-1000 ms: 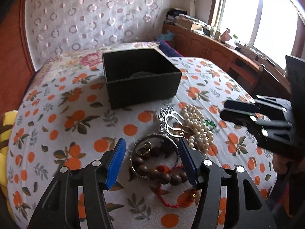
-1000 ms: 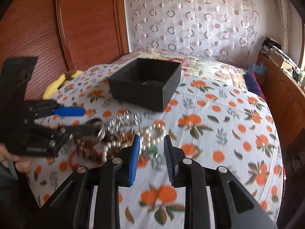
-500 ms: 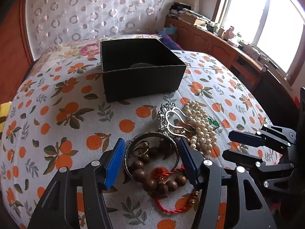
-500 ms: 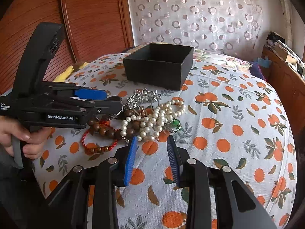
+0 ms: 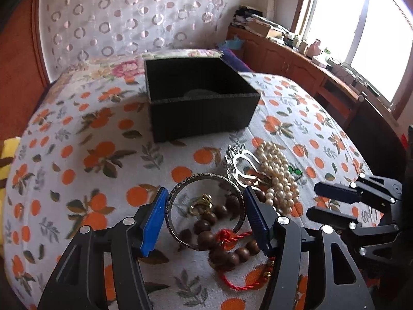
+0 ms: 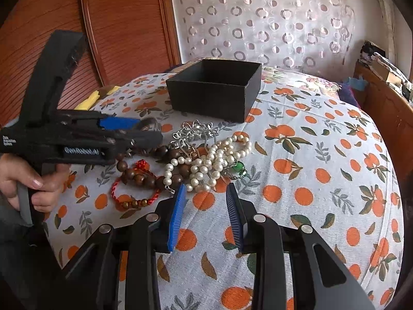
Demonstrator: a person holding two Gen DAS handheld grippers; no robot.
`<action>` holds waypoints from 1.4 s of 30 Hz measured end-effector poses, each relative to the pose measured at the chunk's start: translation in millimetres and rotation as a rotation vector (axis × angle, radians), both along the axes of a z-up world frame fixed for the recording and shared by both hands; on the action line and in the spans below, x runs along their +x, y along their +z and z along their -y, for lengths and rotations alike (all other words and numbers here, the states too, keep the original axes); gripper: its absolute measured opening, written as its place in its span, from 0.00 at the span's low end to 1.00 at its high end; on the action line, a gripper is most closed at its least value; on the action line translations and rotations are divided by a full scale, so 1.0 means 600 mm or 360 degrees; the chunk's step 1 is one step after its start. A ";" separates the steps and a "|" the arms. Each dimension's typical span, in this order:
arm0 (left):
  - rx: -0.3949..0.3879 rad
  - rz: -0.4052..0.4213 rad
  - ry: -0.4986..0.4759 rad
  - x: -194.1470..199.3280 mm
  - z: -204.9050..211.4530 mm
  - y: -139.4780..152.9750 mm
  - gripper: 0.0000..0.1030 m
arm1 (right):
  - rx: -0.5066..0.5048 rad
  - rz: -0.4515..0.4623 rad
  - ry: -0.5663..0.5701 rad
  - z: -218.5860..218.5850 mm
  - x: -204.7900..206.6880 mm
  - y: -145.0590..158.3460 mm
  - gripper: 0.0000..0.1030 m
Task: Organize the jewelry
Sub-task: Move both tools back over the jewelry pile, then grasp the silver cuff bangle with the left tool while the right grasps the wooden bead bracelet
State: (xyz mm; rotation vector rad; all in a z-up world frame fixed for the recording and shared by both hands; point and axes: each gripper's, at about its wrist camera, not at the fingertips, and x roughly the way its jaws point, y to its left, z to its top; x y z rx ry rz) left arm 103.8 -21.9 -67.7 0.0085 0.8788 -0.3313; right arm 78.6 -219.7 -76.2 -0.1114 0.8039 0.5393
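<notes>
While the left gripper [image 5: 204, 214] hangs over the jewelry pile w/ jaws spread either side of the silver bangle [image 5: 206, 209], the pads stand apart from its rim. Wooden bead bracelet [image 5: 222, 242] and red cord [image 5: 232, 276] lie under and through the bangle. Pearl strand [image 6: 214, 162] lies beside the silver tiara [image 6: 193, 134]. Right gripper [image 6: 206, 199]: jaws parted, nothing betw. them, just short of the pearls. Open black box [image 6: 216, 87] sits beyond the pile on the orange-print cloth [image 6: 322, 168]
</notes>
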 end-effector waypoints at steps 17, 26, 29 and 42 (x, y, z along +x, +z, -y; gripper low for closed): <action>0.0025 0.0091 0.0138 0.004 -0.071 0.037 0.55 | -0.0038 0.0022 0.0311 -0.124 0.007 0.008 0.34; 0.0049 0.0140 0.0198 -0.026 -0.113 0.038 0.55 | -0.0077 -0.0030 0.0398 -0.164 0.005 -0.004 0.34; 0.0052 0.0148 0.0215 -0.033 -0.124 0.037 0.55 | -0.0111 -0.0046 0.0426 -0.177 0.007 -0.009 0.34; 0.0032 0.0152 0.0224 -0.036 -0.128 0.036 0.55 | -0.0120 0.0017 0.0428 -0.168 0.013 0.003 0.15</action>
